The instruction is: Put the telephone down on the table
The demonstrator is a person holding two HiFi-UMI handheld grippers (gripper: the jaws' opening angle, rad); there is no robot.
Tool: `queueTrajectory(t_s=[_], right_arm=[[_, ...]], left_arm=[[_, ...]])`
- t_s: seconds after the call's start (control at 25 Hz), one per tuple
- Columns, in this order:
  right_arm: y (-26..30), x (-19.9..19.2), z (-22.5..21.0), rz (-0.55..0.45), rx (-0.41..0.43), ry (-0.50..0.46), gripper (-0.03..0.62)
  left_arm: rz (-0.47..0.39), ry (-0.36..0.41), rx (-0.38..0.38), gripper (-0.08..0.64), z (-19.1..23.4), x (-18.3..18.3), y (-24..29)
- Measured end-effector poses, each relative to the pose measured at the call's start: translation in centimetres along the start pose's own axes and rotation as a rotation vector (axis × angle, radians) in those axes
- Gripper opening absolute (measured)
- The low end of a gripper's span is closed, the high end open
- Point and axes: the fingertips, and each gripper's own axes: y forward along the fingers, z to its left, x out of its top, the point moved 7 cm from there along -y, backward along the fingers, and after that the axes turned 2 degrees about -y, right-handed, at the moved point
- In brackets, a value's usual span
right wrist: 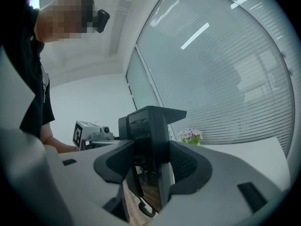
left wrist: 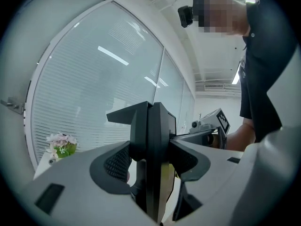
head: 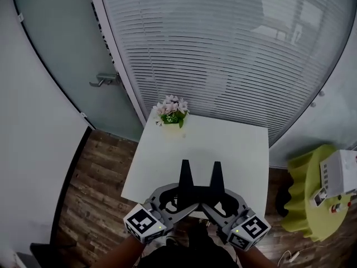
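Flowers (head: 172,111) on table's (head: 234,149) far-left corner

Pink potted flowers (head: 172,111), white slatted blinds (head: 223,43), green stool (head: 304,197), wooden floor (head: 95,186)

Telephone (head: 199,192): mostly covered from above by the left hand-held gripper (head: 177,199) and right hand-held gripper (head: 222,200); its outline could not be made out. Its lower end ran off the bottom of the left gripper view. Near edge of table (head: 167,149) was hidden behind both. White box (head: 341,172) on yellow-green stool (head: 304,197) was cut by the right edge; small items (head: 321,197) beside it were unidentifiable.
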Motion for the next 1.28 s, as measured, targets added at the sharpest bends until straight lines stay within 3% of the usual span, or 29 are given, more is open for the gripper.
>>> queueTrajectory(t_s=[0.44,1.04,1.28], right_arm=[[1.2,-2.6,-10.2,0.097,-0.016,0.126,0.244],[5.5,-11.3,-16.3,0.278,-0.132,0.409,0.243],[7.8,-14.2,-18.9,0.326,-0.168,0.449,0.242]], left_arm=[[0.134,-0.086,-0.019,0.255,4.5,-3.3,8.8],[0.29,-0.309,-0.141,0.255,11.9,-12.6,13.2],[0.327,-0.372,-0.169,0.255,15.2,-16.1,14.8]])
